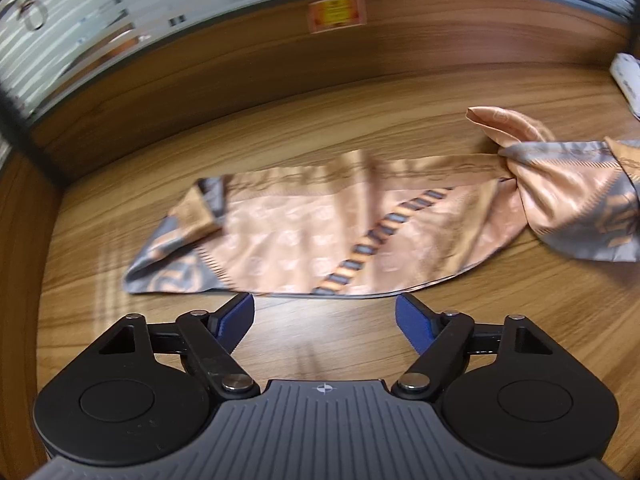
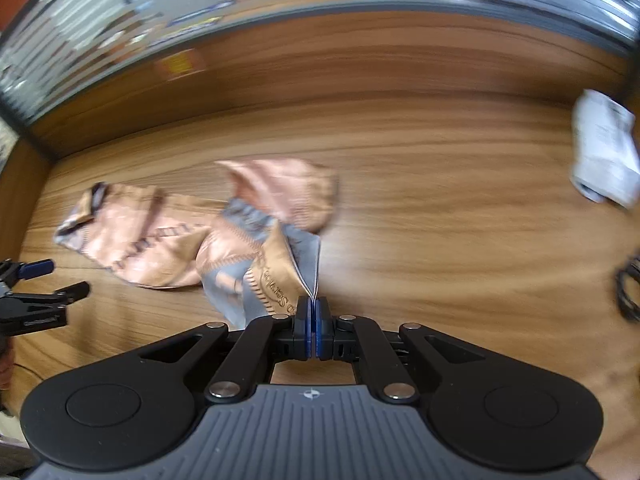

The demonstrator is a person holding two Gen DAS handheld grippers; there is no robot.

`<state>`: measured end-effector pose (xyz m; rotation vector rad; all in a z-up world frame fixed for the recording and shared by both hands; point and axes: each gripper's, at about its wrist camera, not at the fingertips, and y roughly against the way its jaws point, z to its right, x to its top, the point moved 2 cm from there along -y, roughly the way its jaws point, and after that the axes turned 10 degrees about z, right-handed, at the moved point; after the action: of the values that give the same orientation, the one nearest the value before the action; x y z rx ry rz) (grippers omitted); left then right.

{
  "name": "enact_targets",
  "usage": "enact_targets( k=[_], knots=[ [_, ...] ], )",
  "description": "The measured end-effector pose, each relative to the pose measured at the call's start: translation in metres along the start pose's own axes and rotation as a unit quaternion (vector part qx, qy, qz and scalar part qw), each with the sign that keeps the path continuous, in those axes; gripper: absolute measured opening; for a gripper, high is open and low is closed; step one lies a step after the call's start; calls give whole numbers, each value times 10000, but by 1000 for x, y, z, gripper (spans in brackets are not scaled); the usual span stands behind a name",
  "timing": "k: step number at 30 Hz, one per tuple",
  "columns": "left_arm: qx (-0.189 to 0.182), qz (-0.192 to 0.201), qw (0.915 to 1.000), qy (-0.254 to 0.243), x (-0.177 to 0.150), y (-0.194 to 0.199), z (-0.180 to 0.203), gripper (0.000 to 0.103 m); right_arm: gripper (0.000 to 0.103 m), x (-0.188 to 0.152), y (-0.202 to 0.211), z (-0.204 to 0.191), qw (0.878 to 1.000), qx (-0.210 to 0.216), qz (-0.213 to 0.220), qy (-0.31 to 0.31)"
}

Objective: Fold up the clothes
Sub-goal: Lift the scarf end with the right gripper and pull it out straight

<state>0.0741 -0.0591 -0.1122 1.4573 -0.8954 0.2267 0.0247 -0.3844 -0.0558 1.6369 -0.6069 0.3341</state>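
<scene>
We see a wooden tabletop (image 1: 360,128) with a low wooden wall along its far edge. A small orange sticker (image 1: 337,13) sits on that wall, and striped glass (image 1: 80,20) stands above it.

Our left gripper (image 1: 325,316) hangs over the near part of the tabletop. Its two blue pads (image 1: 236,320) are spread wide apart and hold nothing. The bare wood shows between them. In the right wrist view, this gripper (image 2: 52,276) pokes in from the left edge, just beside the cloth.

The scarf (image 1: 304,240) is shiny, peach and grey, with a dark chain stripe. It lies near the middle of the tabletop. Its left end lies flat, with one corner folded over. Its long near edge runs just past our left gripper's tips. Toward the right, the scarf bunches up into a twist and rises off the wood.

Our right gripper (image 2: 314,312) has its blue pads pressed together on a corner of the scarf (image 2: 276,264). The thin edge of the cloth stands up straight out of the pinch. A peach flap sticks out behind it.

Right of the scarf, the wood is bare for a long way. A white folded paper (image 2: 604,148) lies near the far right corner. A dark cord (image 2: 628,284) peeks in at the right edge. The pictures are blurry, so we cannot read the small words.
</scene>
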Motion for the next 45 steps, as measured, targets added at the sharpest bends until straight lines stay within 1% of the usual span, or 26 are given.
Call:
enact_targets(
  k=[2, 4, 6, 8, 13, 16, 19, 21, 25, 26, 27, 28, 30, 35, 41, 45],
  knots=[
    [-56, 6, 10000, -63, 2, -3, 8, 77, 2, -3, 5, 18, 9998, -168, -35, -29],
    [-157, 12, 9997, -194, 8, -7, 24, 74, 2, -5, 9, 36, 9994, -316, -83, -60],
    [-242, 33, 9992, -307, 12, -11, 36, 69, 2, -8, 12, 54, 9988, -464, -130, -92],
    [-324, 55, 9986, -422, 18, -15, 47, 66, 2, -10, 15, 69, 9981, -576, -181, -120],
    [-476, 172, 9956, -790, 37, -28, 85, 65, 2, -12, 20, 97, 9969, -707, -248, -238],
    [-544, 195, 9937, -963, 46, -40, 103, 62, 2, -13, 23, 114, 9960, -785, -287, -309],
    [-516, 199, 9921, -1128, 51, -51, 115, 62, 2, -14, 27, 131, 9950, -864, -327, -380],
    [-470, 198, 9910, -1235, 53, -58, 122, 58, 2, -14, 29, 142, 9942, -916, -353, -428],
    [-430, 116, 9905, -1304, 54, -71, 129, 50, 2, -14, 39, 166, 9926, -1031, -355, -538],
    [-420, 82, 9905, -1308, 53, -74, 130, 46, 2, -12, 44, 172, 9921, -1064, -331, -574],
    [-397, 23, 9905, -1314, 53, -78, 130, 41, 2, -15, 46, 172, 9913, -1128, -304, -603],
    [-373, -23, 9906, -1315, 52, -81, 130, 40, 2, -20, 48, 168, 9901, -1231, -262, -622],
    [-336, -111, 9911, -1285, 50, -85, 129, 37, 2, -15, 63, 183, 9874, -1420, -154, -680],
    [-314, -193, 9914, -1256, 47, -86, 128, 36, 2, -6, 96, 221, 9769, -2001, 22, -753],
    [-373, -184, 9927, -1133, 46, -84, 125, 36, 2, -7, 96, 254, 9682, -2389, -125, -730],
    [-372, -166, 9925, -1152, 47, -83, 125, 36, 2, -8, 96, 277, 9615, -2646, -223, -714]
  ],
)
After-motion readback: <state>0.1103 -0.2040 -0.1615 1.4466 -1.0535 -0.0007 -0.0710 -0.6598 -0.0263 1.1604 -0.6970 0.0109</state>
